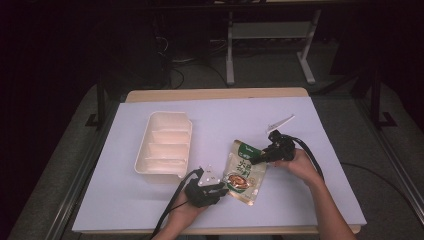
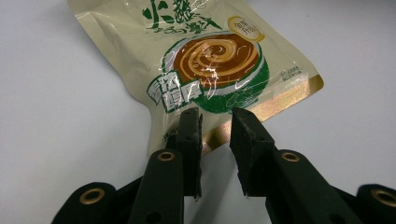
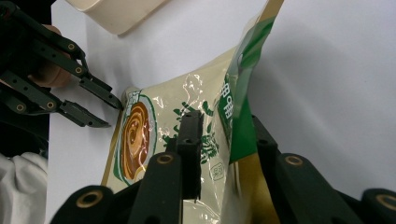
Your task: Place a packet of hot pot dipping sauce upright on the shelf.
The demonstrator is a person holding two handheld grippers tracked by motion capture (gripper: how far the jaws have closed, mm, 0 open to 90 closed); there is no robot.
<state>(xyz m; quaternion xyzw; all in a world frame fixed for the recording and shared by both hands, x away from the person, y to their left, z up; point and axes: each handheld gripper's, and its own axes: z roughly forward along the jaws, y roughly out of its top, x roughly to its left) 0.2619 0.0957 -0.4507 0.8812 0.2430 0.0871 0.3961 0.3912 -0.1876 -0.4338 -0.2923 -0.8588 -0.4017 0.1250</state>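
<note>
A beige and green food pouch [image 1: 244, 172] with a brown swirl picture lies in the middle of the table. My right gripper [image 1: 256, 160] is shut on its green top edge; in the right gripper view the pouch [image 3: 187, 98] stands up between the jaws of the right gripper [image 3: 224, 119]. My left gripper [image 1: 223, 189] sits at the pouch's lower left corner. In the left gripper view the left gripper [image 2: 215, 114] has its jaws a little apart over the gold bottom seam of the pouch [image 2: 215, 56]. The left gripper [image 3: 114, 114] also appears in the right gripper view, its tips at the pouch's edge.
A white compartment tray [image 1: 170, 114] stands left of the pouch, and its corner [image 3: 116, 14] shows in the right gripper view. A small white strip [image 1: 280, 121] lies farther back on the pale table cover [image 1: 310, 190]. Table legs and cables are beyond the far edge.
</note>
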